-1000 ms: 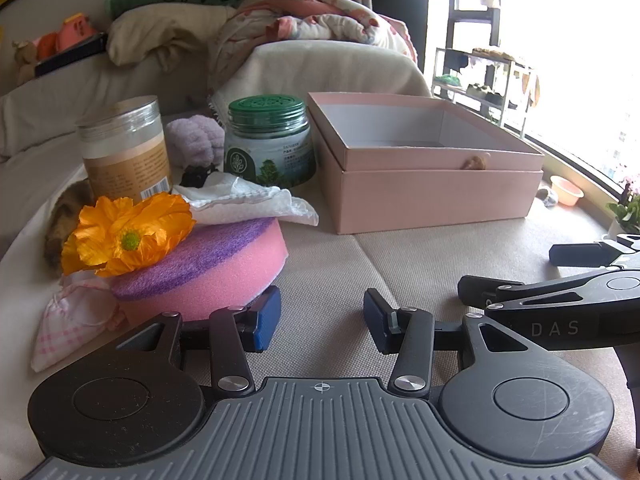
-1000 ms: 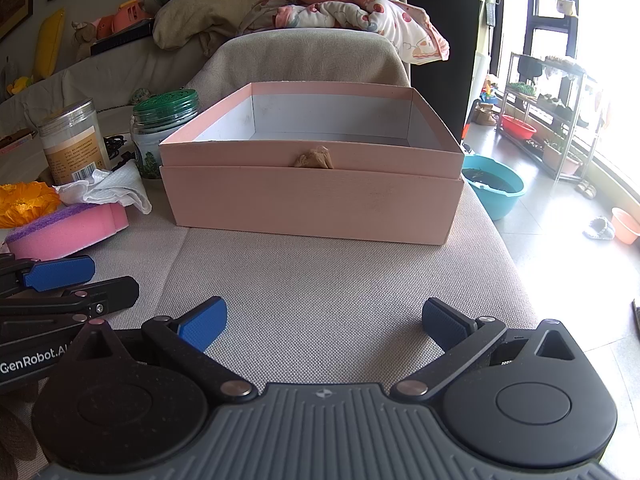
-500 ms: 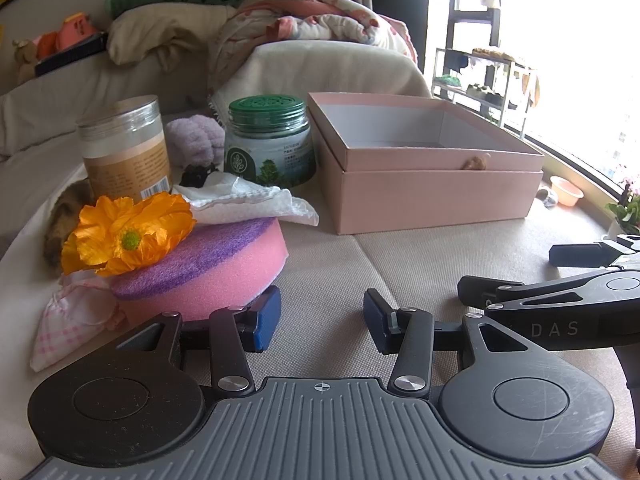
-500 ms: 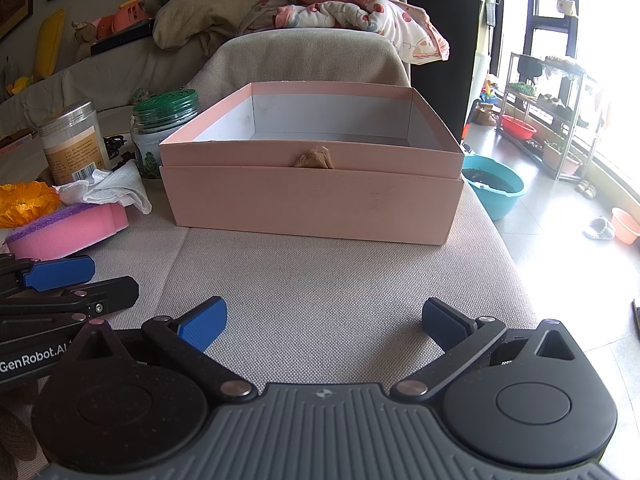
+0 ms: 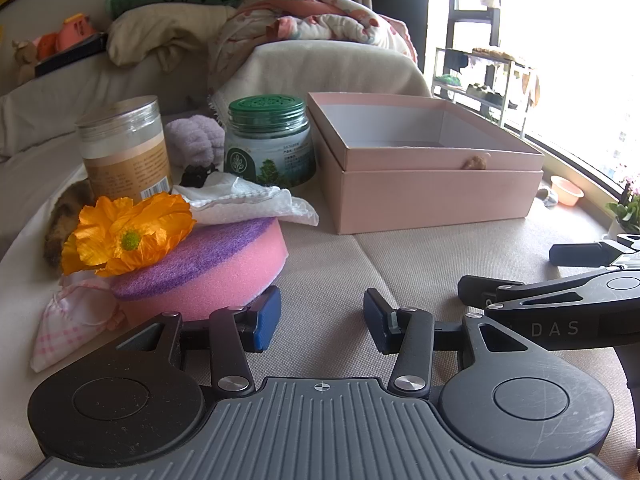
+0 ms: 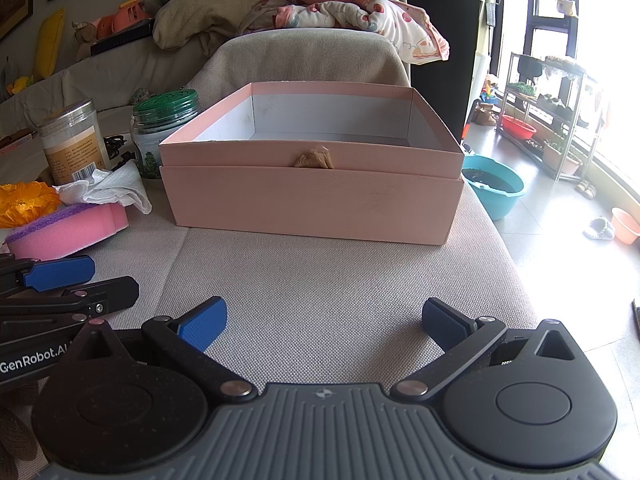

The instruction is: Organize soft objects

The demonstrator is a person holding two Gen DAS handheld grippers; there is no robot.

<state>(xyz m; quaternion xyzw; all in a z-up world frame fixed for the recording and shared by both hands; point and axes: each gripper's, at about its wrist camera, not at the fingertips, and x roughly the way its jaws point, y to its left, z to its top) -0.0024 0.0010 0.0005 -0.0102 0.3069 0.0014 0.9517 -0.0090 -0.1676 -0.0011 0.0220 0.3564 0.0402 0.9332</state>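
In the left wrist view, the left gripper [image 5: 322,320] is held with its fingers parted and nothing between them; the pink sponge [image 5: 208,270] is set just beyond its left finger, perhaps touching it. An orange flower [image 5: 128,234] and a white cloth [image 5: 248,202] are laid on the sponge. In the right wrist view, the right gripper [image 6: 324,322] is spread wide and empty, with the pink box [image 6: 312,196] seen straight ahead, well apart.

Daylight is pouring in from the window [image 5: 580,80] on the right, overexposing it to white glare; foreground staying sharp, fisheye distortion bending the edges, shadows lying soft.
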